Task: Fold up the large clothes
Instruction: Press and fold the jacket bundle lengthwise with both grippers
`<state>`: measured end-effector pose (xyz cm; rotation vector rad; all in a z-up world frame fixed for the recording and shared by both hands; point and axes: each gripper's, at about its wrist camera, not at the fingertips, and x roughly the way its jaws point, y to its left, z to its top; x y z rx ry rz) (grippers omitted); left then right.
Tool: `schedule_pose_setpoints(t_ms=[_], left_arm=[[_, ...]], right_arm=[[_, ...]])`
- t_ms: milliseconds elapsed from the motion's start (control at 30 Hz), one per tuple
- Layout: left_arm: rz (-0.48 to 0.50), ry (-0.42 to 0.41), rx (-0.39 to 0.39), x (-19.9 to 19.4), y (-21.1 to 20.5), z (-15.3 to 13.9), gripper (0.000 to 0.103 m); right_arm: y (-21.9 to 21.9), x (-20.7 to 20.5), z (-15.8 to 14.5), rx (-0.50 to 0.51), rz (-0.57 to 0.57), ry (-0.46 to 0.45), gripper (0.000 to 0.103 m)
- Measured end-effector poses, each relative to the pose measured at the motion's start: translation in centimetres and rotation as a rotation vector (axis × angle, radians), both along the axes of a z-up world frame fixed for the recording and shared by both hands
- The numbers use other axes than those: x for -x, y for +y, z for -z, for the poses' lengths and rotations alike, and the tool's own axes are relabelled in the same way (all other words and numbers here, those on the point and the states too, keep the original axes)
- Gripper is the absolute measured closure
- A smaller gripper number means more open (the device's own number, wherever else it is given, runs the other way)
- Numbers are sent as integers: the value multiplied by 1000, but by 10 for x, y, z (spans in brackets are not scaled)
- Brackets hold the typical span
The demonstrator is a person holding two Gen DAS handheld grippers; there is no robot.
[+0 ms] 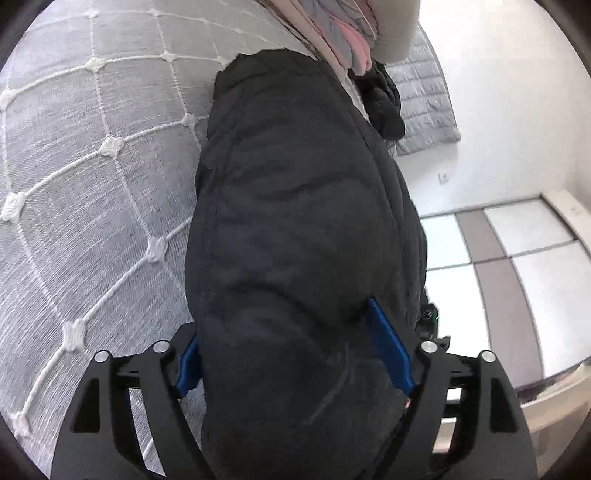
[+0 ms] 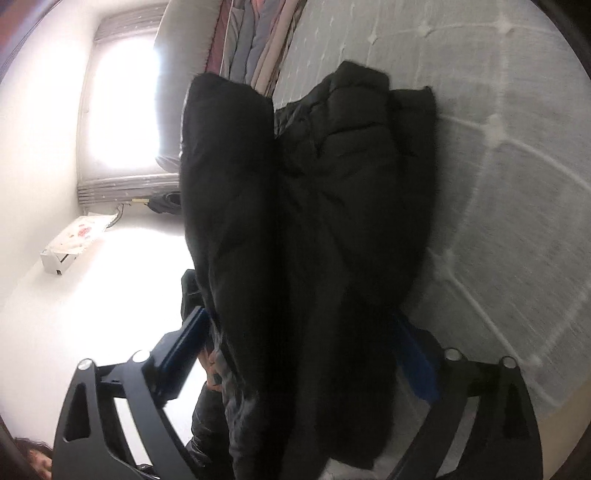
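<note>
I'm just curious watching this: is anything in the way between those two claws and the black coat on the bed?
Nothing visible. The black coat already lies between the blue fingers of the left claw and the right claw.

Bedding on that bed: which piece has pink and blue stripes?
The folded blanket stack beyond the black puffy jacket; the grey quilt underneath shows only a white diamond grid.

grey quilted bedspread [image 1: 92,166] | stacked bedding [image 2: 255,40] | air conditioner [image 2: 70,243] | wall socket [image 1: 443,177]
</note>
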<state>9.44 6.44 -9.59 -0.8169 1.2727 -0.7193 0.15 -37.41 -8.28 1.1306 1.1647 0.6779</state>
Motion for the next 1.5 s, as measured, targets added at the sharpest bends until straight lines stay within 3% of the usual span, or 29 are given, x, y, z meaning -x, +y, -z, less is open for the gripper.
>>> schedule_pose_setpoints(t_ms=[133, 233, 300, 333, 433, 567, 733, 1000, 1100, 1200, 1267, 1300, 1500], left_arm=[[12, 10, -1, -11, -16, 9, 15], [29, 21, -15, -20, -35, 16, 15], [24, -29, -52, -19, -43, 13, 17], [25, -61, -79, -9, -42, 12, 25], [44, -198, -193, 8, -49, -7, 44], [56, -321, -275, 21, -59, -30, 55], [66, -436, -335, 32, -59, -54, 60], [24, -479, -272, 40, -28, -79, 62], [-4, -467, -238, 40, -1, -84, 62], [-7, -333, -230, 26, 26, -66, 59], [-8, -217, -225, 17, 40, -43, 52], [-19, -154, -195, 13, 48, -30, 51], [-3, -107, -95, 11, 72, -18, 47]], right_arm=[[17, -14, 15, 64, -58, 38, 7], [23, -22, 16, 45, -65, 0, 10], [31, -22, 18, 54, -58, -26, 33], [33, -20, 21, 41, -46, -38, 46], [11, -12, 18, 41, -11, -64, 58], [14, 7, 12, 48, 26, -85, 63], [16, -5, 2, 47, 56, -112, 65], [56, -7, -45, 78, 41, -210, 68], [71, -13, -56, 96, -9, -231, 68], [95, -30, -41, 136, -73, -144, 61], [97, -35, -22, 222, -103, -73, 44], [98, -39, -12, 218, -111, -37, 38], [73, -36, -11, 189, -81, -2, 29]])
